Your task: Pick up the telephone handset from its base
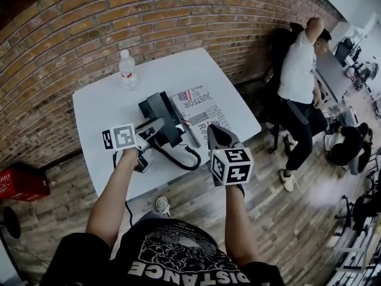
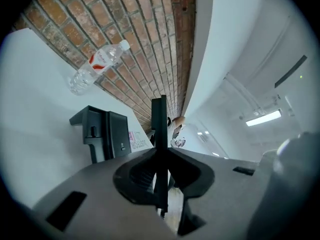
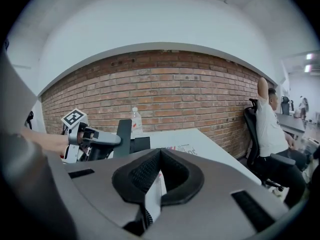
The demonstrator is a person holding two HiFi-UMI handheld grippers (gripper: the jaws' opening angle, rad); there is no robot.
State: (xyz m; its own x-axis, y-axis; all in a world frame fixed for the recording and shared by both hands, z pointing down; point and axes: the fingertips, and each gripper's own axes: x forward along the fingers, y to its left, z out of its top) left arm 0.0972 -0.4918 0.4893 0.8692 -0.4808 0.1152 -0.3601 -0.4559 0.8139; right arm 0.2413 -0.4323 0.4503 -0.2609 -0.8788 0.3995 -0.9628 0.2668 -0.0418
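Clamped the slim black telephone handset (image 2: 160, 119) in the left gripper (image 2: 161, 153), off its black plastic base (image 2: 100, 131). Called for slow, straight lifting. Found the right gripper (image 3: 160, 154) pinched shut, empty.

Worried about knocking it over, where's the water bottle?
Head view: the water bottle stands at the table's far-left edge by the brick wall, beyond the telephone base.

Bottle (image 1: 127, 69) behind phone base (image 1: 159, 115), on tbl (image 1: 101, 106)

The newspaper (image 1: 203, 103) is partly hidden by the telephone base (image 1: 156, 107).
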